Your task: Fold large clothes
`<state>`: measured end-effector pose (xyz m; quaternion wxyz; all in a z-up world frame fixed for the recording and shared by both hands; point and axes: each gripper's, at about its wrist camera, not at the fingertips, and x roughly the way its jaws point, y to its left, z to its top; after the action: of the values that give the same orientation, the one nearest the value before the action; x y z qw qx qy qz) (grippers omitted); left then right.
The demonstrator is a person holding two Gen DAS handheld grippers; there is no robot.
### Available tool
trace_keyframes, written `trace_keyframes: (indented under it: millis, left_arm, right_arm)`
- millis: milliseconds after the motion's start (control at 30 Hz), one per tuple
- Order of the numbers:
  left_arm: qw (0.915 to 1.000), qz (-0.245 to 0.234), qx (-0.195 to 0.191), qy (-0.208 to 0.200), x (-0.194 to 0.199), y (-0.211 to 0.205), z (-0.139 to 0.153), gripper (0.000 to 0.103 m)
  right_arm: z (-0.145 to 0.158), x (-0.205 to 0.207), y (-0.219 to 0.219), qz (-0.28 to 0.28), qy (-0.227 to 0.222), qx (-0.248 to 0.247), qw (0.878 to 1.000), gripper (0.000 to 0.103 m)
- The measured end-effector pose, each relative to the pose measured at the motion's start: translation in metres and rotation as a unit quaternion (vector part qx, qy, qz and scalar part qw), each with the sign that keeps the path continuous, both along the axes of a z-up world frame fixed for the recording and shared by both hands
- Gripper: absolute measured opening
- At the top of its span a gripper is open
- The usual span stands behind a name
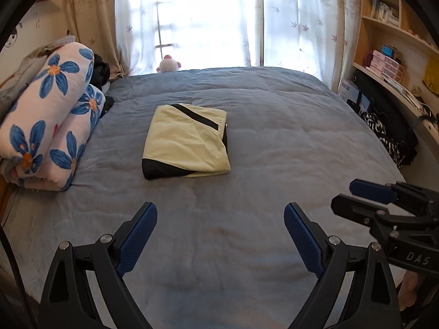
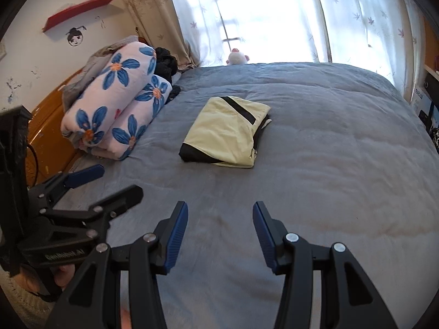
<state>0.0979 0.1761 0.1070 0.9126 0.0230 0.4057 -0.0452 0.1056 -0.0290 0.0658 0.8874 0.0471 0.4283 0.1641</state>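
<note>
A: You are looking at a pale yellow folded garment [image 1: 186, 142] with black panels and a black diagonal stripe, lying on grey-blue bedding [image 1: 274, 137].

B: You are also seeing a white quilt [image 1: 52, 115] printed with blue, orange-centred flowers. Both grippers are showing blue pads [image 1: 138, 237] on black frames.

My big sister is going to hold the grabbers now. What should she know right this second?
Left gripper: open, holding nothing, above the blue bedspread.
Right gripper: open, holding nothing, beside the left one.
The yellow-and-black garment lies folded into a neat rectangle in the middle of the bed, touching neither gripper.
A rolled flowery quilt sits apart, at the bed's left edge.
Done: the folding looks finished.
Left: perhaps only tidying; no other unfolded clothes are clearly visible.
</note>
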Motion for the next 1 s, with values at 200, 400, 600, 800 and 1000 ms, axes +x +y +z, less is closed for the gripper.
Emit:
trace_keyframes:
  millis: [200,400,600,800,1000]
  left_arm:
    - [0.9995,0.028,-0.005,-0.012,-0.050,-0.018,-0.006,0.098]
    - [0.9977,0.047,-0.050,-0.002,-0.077,-0.028,-0.028,0.098]
    - [0.9972,0.068,-0.033,-0.004,-0.096,-0.045,-0.049,0.098]
    - [0.9969,0.078,0.001,0.003,-0.111,-0.063,-0.069,0.098]
    - [0.9965,0.081,-0.001,0.023,-0.118,-0.068,-0.084,0.098]
  right_arm:
    - [0.000,-0.052,-0.012,-0.015,-0.024,-0.030,0.999,0.054]
    - [-0.018,-0.085,-0.024,-0.042,-0.032,-0.048,0.997,0.055]
    - [-0.037,-0.109,-0.045,-0.084,-0.035,-0.048,0.995,0.059]
    - [-0.052,-0.122,-0.054,-0.101,-0.029,-0.053,0.993,0.060]
    - [-0.058,-0.130,-0.058,-0.104,-0.034,-0.067,0.992,0.060]
